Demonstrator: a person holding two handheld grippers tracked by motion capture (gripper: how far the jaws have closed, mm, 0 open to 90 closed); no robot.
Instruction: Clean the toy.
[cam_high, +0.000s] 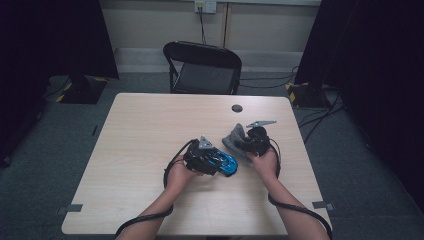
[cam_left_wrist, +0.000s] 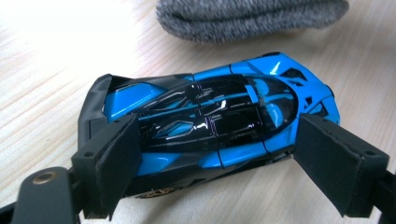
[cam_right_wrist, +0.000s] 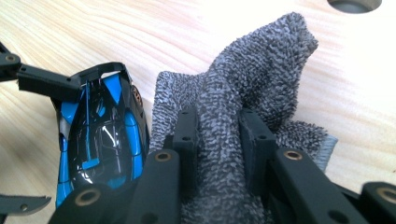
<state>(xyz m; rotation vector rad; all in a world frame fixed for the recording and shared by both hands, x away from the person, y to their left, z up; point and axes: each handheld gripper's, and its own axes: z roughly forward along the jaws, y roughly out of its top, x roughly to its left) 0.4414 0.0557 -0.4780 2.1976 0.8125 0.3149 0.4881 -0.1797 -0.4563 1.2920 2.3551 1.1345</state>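
Note:
A glossy blue and black toy car (cam_high: 229, 164) lies on the light wooden table (cam_high: 145, 135), right of the middle. My left gripper (cam_high: 219, 161) reaches it from the left. In the left gripper view the car (cam_left_wrist: 210, 116) lies lengthwise between the two pads (cam_left_wrist: 116, 163), and the left gripper (cam_left_wrist: 219, 144) stands open around it. A grey terry cloth (cam_high: 233, 137) sits just right of the car. My right gripper (cam_right_wrist: 218, 121) is shut on a raised fold of that cloth (cam_right_wrist: 261, 60), with the car (cam_right_wrist: 100, 140) beside it. The cloth's edge (cam_left_wrist: 252, 14) lies just beyond the car.
A black folding chair (cam_high: 202, 67) stands beyond the table's far edge. A round cable hole (cam_high: 237, 108) sits in the tabletop behind the cloth. Cables run over the floor at the right, and dark stands flank the table.

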